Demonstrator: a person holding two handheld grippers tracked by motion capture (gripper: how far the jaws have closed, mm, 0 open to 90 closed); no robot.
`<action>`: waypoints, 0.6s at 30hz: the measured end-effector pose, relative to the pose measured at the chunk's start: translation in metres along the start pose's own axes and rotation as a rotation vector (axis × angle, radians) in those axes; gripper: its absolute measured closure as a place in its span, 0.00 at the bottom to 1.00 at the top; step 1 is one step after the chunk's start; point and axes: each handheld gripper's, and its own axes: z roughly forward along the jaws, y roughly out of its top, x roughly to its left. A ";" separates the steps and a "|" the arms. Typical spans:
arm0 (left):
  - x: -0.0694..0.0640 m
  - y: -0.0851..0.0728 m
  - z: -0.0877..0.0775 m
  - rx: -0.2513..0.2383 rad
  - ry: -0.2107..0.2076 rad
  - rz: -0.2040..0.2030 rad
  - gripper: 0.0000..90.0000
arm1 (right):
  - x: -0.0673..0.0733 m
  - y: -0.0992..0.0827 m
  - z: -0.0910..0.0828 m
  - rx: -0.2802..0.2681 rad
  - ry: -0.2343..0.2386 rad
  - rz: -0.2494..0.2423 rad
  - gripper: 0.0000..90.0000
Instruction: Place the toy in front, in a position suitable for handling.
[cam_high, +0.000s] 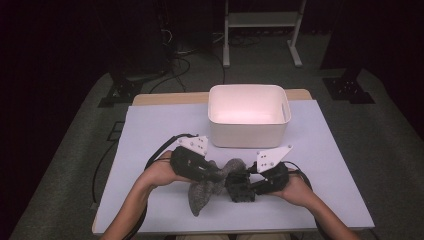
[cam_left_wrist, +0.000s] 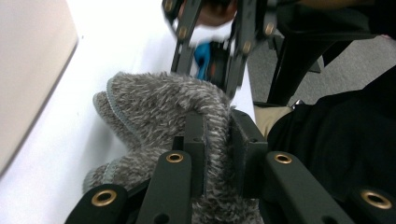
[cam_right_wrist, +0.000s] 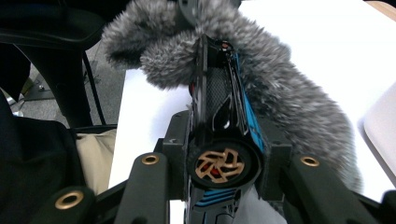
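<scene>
Pinching the fuzzy grey sock (cam_left_wrist: 159, 107) low over the table (cam_high: 165, 125), the left hand-held gripper (cam_left_wrist: 217, 140) is steadying it while the right hand-held gripper (cam_right_wrist: 226, 158), clamped on a black toy car (cam_right_wrist: 224, 121), is probably next pulling the car free.

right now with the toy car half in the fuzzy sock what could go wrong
1. The left gripper pinches just a fold of the grey sock; a pull could slip the pile free.
2. The right gripper clamps the toy car by its sides; pushing against snagging fibres could twist it loose.
3. The white bin sits close behind both hands; a jerk might bump it.
</scene>
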 end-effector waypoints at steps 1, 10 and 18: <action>-0.002 0.005 0.000 0.010 0.003 0.011 0.87 | 0.001 0.001 0.002 0.003 -0.001 -0.003 0.69; -0.007 0.035 0.008 0.053 -0.007 0.063 0.87 | 0.005 0.005 0.012 0.015 -0.012 -0.029 0.69; -0.006 0.041 0.014 0.058 -0.018 0.070 0.86 | 0.007 0.004 0.010 0.012 -0.017 -0.033 0.69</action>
